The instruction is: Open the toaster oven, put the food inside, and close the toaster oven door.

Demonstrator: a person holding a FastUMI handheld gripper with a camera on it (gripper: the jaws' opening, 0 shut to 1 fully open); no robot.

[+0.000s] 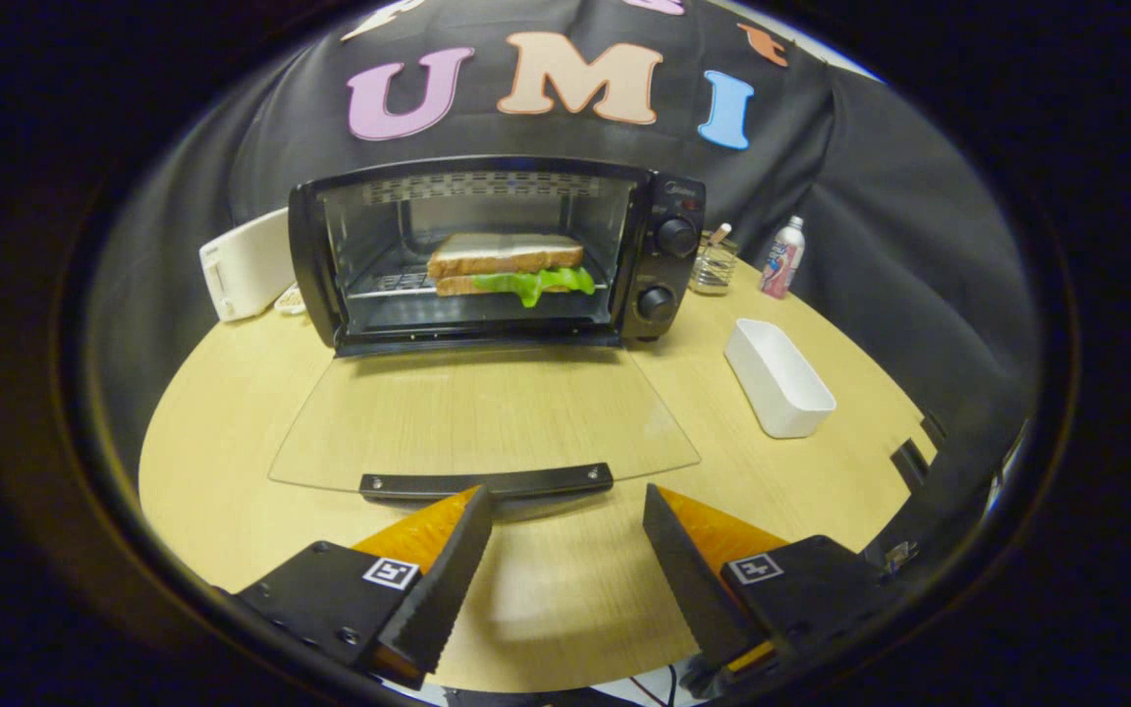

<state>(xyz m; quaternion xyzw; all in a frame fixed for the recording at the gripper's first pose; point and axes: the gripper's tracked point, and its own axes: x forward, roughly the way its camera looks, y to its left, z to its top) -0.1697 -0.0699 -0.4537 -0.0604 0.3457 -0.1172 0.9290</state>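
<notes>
oven (669,245) door (482,417) down flat, 1 sandwich (509,265) on rack | 1 white tray (780,378) empty on table (232,432) | tool (565,506) wide, holding nothing, just short of door handle (487,482)

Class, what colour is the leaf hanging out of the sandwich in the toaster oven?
Bright green lettuce, clearest in the gripper view.

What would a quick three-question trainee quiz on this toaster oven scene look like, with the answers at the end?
1. True or false: the sandwich is already on the rack inside the toaster oven.
2. The glass door is: A) shut, B) folded down flat, C) removed.
3. What lies just ahead of the open gripper?

Key: 1 true. 2 B. 3 the door handle, by the left fingertip; nothing is held between the fingers.
</notes>
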